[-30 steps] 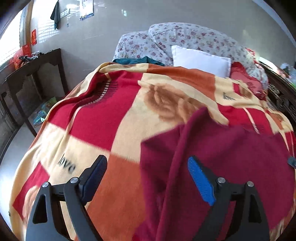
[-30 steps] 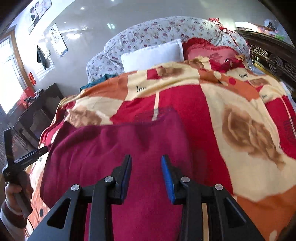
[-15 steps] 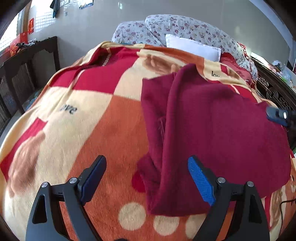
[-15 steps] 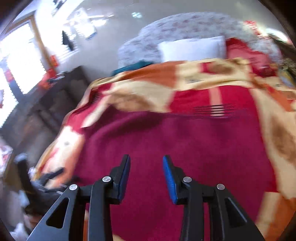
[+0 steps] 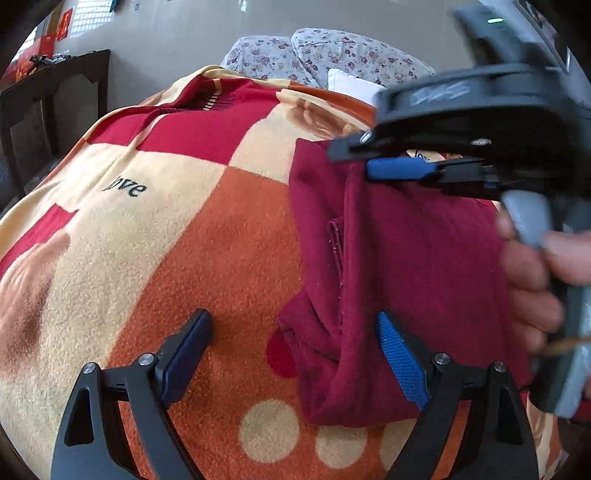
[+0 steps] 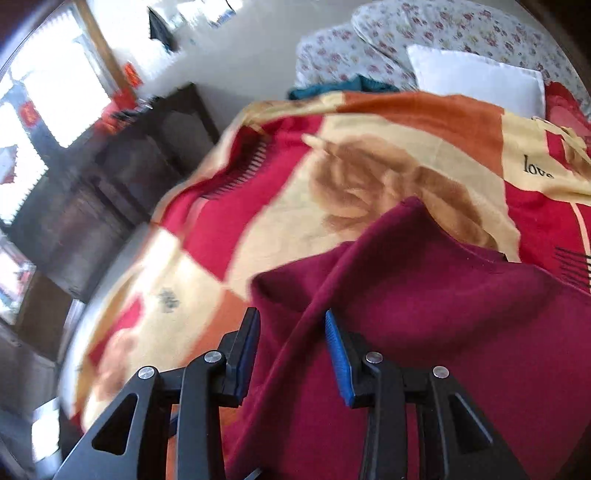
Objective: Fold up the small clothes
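Low over the bed, the left gripper (image 5: 293, 354) is hovering with its jaws spread wide, one blue pad over the orange blanket and the other at the near edge of the maroon garment (image 5: 399, 258); nothing is lying between its fingers. Seen from the left wrist view, the right gripper (image 5: 373, 157) is reaching in from the right side, blurred, with its fingertips at the far left corner of the garment, and the person's hand (image 5: 532, 280) is wrapping the grey handle behind it. From its own camera the right gripper (image 6: 291, 354) is showing its jaws parted, with a raised ridge of the maroon garment (image 6: 424, 295) running up between the two blue pads; whether the pads are pressing the cloth cannot be told.

The garment is lying on the right half of the blanket, its left edge doubled over into a thick fold and its near corner rumpled. Under it, the blanket (image 5: 184, 236) is spreading across the bed in red, orange and cream blocks with rose prints and the word "love". Beyond it, floral pillows (image 6: 461, 33) and a white pillow (image 6: 476, 81) are sitting at the head of the bed, with a teal cloth (image 6: 343, 86) just beside them. Dark wooden furniture (image 6: 110, 192) is standing along the wall to the left, near a bright window (image 6: 55, 92).
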Demonstrator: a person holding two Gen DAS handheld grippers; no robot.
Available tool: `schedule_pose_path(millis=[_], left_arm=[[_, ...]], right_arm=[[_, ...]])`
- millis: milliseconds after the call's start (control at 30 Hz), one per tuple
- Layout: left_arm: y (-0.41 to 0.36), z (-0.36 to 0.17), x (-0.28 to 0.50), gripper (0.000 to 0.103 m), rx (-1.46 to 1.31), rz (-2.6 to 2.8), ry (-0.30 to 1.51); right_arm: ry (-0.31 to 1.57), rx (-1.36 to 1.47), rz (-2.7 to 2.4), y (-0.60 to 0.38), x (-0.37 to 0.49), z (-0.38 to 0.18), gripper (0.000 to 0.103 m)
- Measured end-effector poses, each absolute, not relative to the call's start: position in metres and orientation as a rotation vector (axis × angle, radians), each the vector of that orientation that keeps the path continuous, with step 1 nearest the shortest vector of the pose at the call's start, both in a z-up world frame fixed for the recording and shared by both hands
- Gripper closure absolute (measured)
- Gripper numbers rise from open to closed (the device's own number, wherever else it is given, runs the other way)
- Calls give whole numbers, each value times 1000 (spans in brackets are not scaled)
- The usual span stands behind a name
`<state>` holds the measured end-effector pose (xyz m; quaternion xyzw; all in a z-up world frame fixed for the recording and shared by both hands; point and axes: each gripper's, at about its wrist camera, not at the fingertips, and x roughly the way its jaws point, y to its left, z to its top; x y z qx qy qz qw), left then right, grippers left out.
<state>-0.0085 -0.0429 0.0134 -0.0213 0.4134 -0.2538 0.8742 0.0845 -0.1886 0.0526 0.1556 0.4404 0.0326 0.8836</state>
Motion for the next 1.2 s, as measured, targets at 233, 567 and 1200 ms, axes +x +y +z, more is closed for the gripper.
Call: schedule_pose_path(millis=[233,567,1200], left_arm=[[-38,14,-7,14,-74,-558,861],[-29,15,-5,14,-117,-560,852],[-33,12,-2,13,-99,-551,849]], right_arm=[[862,319,79,-195,83,62,96],[830,330,129,-181,83,70,101],[854,161,7,-181,85,64,94]])
